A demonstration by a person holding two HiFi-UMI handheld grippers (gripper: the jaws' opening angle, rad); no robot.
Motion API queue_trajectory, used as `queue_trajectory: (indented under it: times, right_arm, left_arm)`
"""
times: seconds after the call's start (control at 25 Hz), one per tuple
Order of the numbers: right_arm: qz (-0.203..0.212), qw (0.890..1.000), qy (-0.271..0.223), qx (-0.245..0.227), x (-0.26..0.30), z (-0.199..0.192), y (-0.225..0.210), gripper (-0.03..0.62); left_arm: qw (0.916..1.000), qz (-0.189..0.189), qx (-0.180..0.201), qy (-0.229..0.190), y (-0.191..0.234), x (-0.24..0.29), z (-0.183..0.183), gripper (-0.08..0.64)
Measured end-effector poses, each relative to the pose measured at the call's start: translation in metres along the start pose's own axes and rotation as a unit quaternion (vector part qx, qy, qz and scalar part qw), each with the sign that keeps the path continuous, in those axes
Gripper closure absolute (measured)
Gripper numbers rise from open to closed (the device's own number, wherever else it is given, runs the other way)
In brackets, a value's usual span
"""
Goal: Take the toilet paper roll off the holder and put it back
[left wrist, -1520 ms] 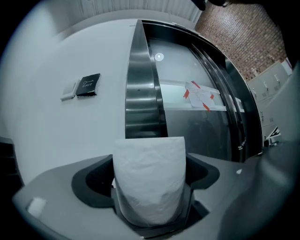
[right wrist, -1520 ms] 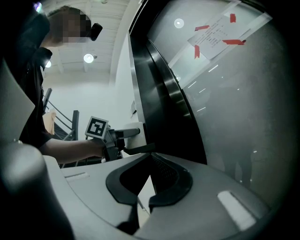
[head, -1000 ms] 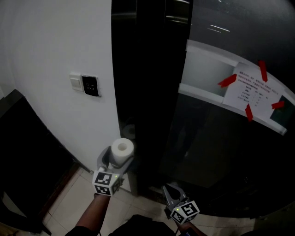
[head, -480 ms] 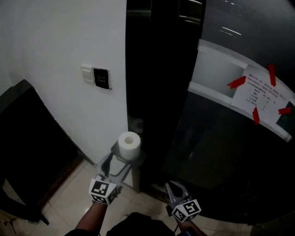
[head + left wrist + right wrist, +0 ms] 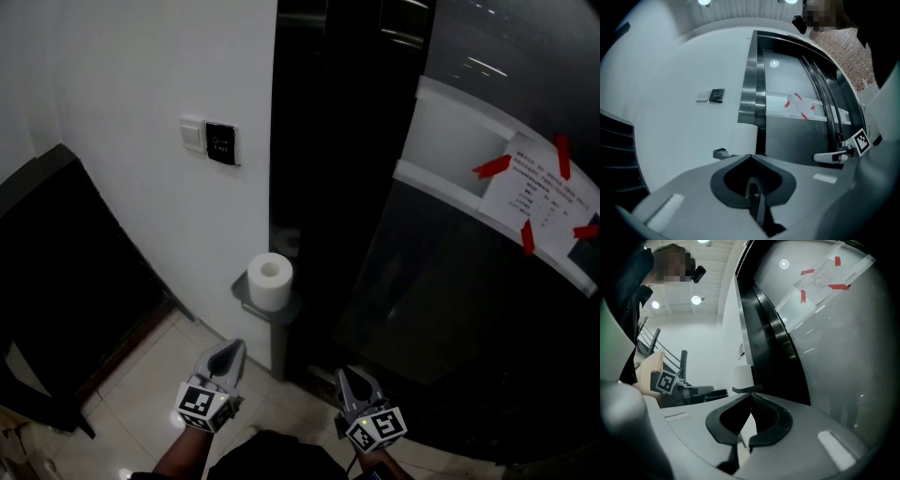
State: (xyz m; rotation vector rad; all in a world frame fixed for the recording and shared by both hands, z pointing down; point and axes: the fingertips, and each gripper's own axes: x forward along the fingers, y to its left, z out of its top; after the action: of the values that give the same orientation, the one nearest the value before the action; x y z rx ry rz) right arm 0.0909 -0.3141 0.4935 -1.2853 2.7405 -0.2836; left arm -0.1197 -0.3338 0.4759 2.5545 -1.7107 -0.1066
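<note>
While the roll (image 5: 270,280) tops its holder (image 5: 278,342), left tool (image 5: 235,346), just closed empty, and shut right tool (image 5: 346,374) hang clear.

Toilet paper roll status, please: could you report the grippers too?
Left gripper jaws just closed, empty. Right gripper shut, empty. Roll upright on holder. Nothing obstructing.

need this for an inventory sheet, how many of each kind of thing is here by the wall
toilet paper roll: 1
holder: 1
wall plates: 2
taped notice: 1
claws: 2, left claw, right claw
total: 7
</note>
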Motion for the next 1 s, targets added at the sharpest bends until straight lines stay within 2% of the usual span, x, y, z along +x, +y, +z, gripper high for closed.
queue_trajectory:
  times: [0.16,0.32,0.44,0.64,0.88,1.0]
  right_arm:
    - [0.017,1.000,0.005,0.020,-0.013,-0.016,0.006,0.578]
    - [0.038,0.999,0.020,0.027,-0.030,-0.026,0.015,0.578]
    - [0.056,0.997,0.028,0.037,-0.043,-0.030,0.025,0.578]
    - [0.090,0.994,0.037,0.054,-0.056,-0.045,0.046,0.579]
    - [0.103,0.993,0.017,0.057,-0.069,-0.037,0.062,0.578]
    - [0.094,0.994,0.009,0.053,-0.076,-0.034,0.070,0.580]
  left_arm:
    - [0.9999,-0.002,-0.014,0.005,-0.019,-0.021,-0.003,0.558]
    - [0.9991,0.027,-0.029,0.012,-0.030,-0.051,-0.017,0.558]
    - [0.9987,0.035,-0.031,0.021,-0.047,-0.072,-0.025,0.558]
    - [0.9969,0.070,-0.028,0.023,-0.061,-0.106,-0.031,0.558]
    - [0.9976,0.059,-0.025,0.026,-0.072,-0.123,-0.029,0.558]
    - [0.9985,0.043,-0.025,0.021,-0.077,-0.127,-0.023,0.558]
